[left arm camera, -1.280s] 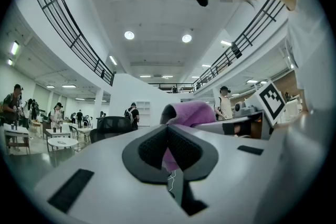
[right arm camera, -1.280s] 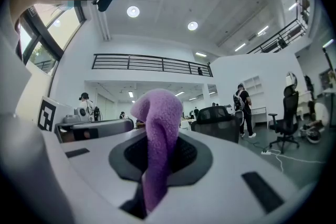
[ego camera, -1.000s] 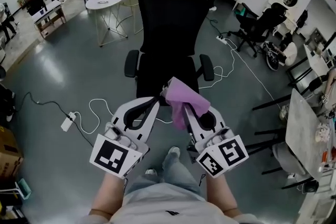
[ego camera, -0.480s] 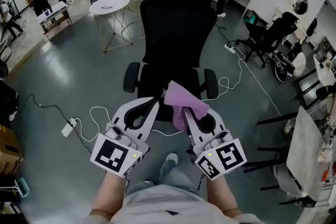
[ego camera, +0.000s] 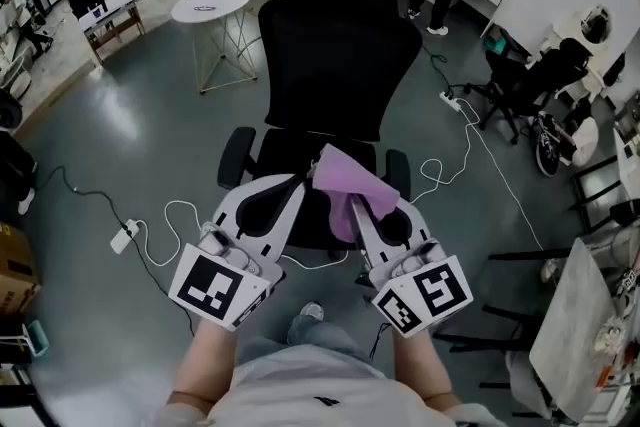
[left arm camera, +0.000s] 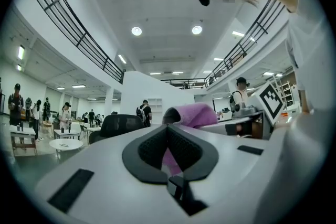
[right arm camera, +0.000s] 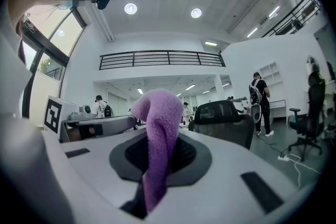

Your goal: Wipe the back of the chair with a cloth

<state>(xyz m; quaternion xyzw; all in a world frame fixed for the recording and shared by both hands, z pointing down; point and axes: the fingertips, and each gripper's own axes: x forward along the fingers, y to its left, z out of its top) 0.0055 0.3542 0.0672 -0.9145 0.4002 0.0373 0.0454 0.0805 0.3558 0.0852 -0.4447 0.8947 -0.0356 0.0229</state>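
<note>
At the far left of the head view we see a power strip (ego camera: 125, 237) lying on the grey floor (ego camera: 120, 135), with a white cable looping away from it. Further back stands a round white table (ego camera: 210, 3).

Next comes the left gripper (ego camera: 296, 183), held low in front of the body with its marker cube (ego camera: 215, 287) nearest us. In the left gripper view (left arm camera: 168, 127) we read its dark pads (left arm camera: 152, 147) as meeting at the tips with nothing caught between them. The purple that shows through the gap lower down lies beyond the jaws, not in them.

The black office chair (ego camera: 335, 55) stands upright in the middle, its tall backrest ahead of both grippers and its seat on the near side, between two armrests (ego camera: 235, 158). In both gripper views the chair (left arm camera: 119, 124) (right arm camera: 218, 113) sits apart from the jaws, past their tips.

The purple cloth (ego camera: 345, 180) is bunched at the tip of the right gripper (ego camera: 352, 205), just beside the left gripper's tips. In the right gripper view (right arm camera: 157, 136) the jaws are closed on the cloth (right arm camera: 160, 113). It rises from between the pads, curls over at the top and hangs down. We cannot see it touching the chair.

At the far right, another black chair (ego camera: 530, 80) stands well apart.
</note>
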